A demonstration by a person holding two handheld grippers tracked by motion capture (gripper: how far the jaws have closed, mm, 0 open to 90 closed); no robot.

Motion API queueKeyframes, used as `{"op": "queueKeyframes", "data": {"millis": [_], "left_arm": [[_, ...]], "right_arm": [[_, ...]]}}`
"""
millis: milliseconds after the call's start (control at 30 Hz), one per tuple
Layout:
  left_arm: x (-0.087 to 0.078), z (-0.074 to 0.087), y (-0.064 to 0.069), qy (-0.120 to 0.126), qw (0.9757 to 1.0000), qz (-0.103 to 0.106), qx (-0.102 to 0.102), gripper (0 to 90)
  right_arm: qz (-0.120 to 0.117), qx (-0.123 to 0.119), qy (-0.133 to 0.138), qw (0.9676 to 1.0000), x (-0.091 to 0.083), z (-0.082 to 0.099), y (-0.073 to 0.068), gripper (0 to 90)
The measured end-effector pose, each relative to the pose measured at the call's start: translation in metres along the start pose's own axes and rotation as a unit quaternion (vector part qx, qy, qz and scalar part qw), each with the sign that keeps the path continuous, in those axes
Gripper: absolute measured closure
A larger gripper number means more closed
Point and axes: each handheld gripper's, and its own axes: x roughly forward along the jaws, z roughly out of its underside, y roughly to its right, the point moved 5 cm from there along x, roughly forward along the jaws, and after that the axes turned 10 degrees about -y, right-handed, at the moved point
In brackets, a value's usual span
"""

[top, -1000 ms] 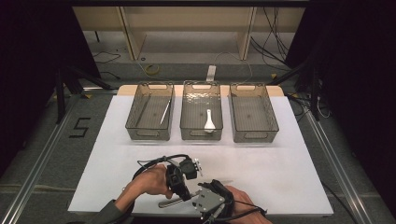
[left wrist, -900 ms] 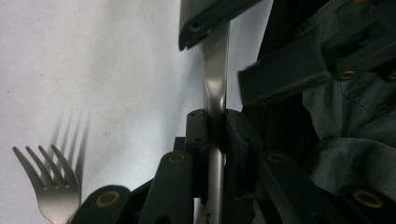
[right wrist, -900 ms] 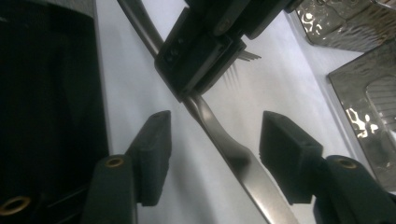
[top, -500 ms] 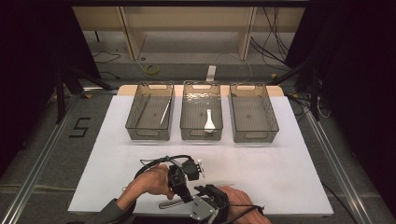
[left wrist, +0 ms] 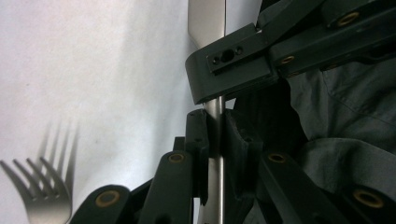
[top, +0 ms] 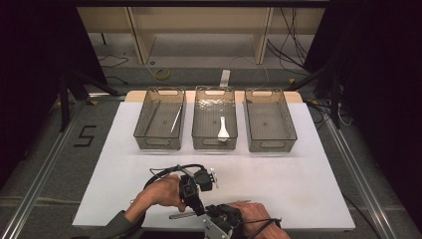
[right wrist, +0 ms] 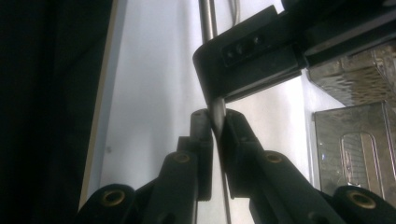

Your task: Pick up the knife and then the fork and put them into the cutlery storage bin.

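Note:
A long metal utensil [top: 175, 215] hangs level over the front of the white mat [top: 298, 174], gripped by both grippers. My left gripper [left wrist: 212, 135] is shut on its flat shaft [left wrist: 207, 18], with the right gripper's finger [left wrist: 229, 70] just beyond. My right gripper [right wrist: 215, 121] has just been closing, and its pads now press on the thin shaft [right wrist: 208, 18], close behind the left gripper's finger [right wrist: 247, 56]. In the high view the left gripper [top: 199, 209] and the right gripper [top: 210, 217] meet near the mat's front edge. A fork's tines [left wrist: 39, 186] show above the mat, casting a shadow.
Three clear bins stand in a row at the back of the mat. The left bin [top: 158, 143] holds a thin metal utensil [top: 175, 119], the middle bin [top: 214, 144] a white spoon [top: 223, 130], and the right bin [top: 271, 145] nothing. Shelving and cables lie beyond the table.
The right hand has shifted a little down and left, closer to the left gripper. The left hand has kept still with the utensil.

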Motion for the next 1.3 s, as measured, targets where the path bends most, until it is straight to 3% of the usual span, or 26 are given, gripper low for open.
{"op": "queueKeyframes", "data": {"millis": [33,233,267,433,467,533,633,767,833,933,1033,1133,1167,1200,1267,1300], "left_arm": [[0.000,0.000,0.000,0.001,1.0000,-0.001,0.001,79.6],[-0.005,0.000,0.001,0.014,0.9999,-0.007,0.005,79.0],[-0.006,0.000,0.001,0.017,0.9998,-0.008,0.007,78.8],[-0.014,0.001,-0.001,0.043,0.9989,-0.016,-0.002,74.0],[-0.018,0.002,-0.002,0.052,0.9984,-0.018,-0.005,72.7],[-0.029,0.005,-0.003,0.074,0.9969,-0.024,-0.008,66.1],[-0.039,0.010,-0.004,0.100,0.9946,-0.028,-0.005,66.3],[-0.050,0.018,-0.011,0.141,0.9891,-0.034,-0.028,58.6],[-0.056,0.025,-0.013,0.164,0.9850,-0.038,-0.037,54.6],[-0.063,0.038,-0.017,0.203,0.9762,-0.049,-0.059,51.8],[-0.066,0.053,-0.022,0.250,0.9631,-0.061,-0.080,47.4],[-0.063,0.066,-0.027,0.271,0.9549,-0.064,-0.103,43.6],[-0.061,0.071,-0.029,0.280,0.9510,-0.071,-0.111,42.2],[-0.060,0.077,-0.032,0.293,0.9451,-0.075,-0.122,40.6],[-0.058,0.085,-0.036,0.310,0.9374,-0.083,-0.136,36.9],[-0.057,0.090,-0.037,0.314,0.9346,-0.088,-0.142,34.3]], "right_arm": [[-0.010,0.007,-0.001,0.9999,0.000,0.001,-0.001,84.1],[-0.014,0.021,0.007,0.9997,-0.001,0.003,0.003,84.5],[-0.023,0.036,0.006,0.9991,-0.002,0.003,0.003,84.6],[-0.035,0.053,0.008,0.9979,-0.003,0.006,0.007,84.7],[-0.033,0.064,0.002,0.9974,-0.003,0.007,0.005,84.8],[-0.029,0.061,-0.006,0.9977,-0.001,0.010,0.007,84.8],[-0.034,0.071,0.001,0.9969,-0.002,0.011,0.008,84.9],[-0.027,0.094,-0.001,0.9952,-0.004,0.016,0.017,84.9],[-0.030,0.124,0.003,0.9918,-0.006,0.023,0.023,84.9],[-0.032,0.169,0.001,0.9851,-0.008,0.034,0.032,84.9],[-0.030,0.223,0.009,0.9744,-0.009,0.048,0.046,84.9],[-0.027,0.264,0.010,0.9640,-0.012,0.063,0.058,84.9],[-0.022,0.271,0.009,0.9623,-0.013,0.067,0.062,84.9],[-0.022,0.284,0.008,0.9586,-0.014,0.072,0.066,84.9],[-0.011,0.311,0.011,0.9503,-0.018,0.083,0.076,84.9],[-0.006,0.318,0.012,0.9480,-0.019,0.089,0.081,84.9]]}}
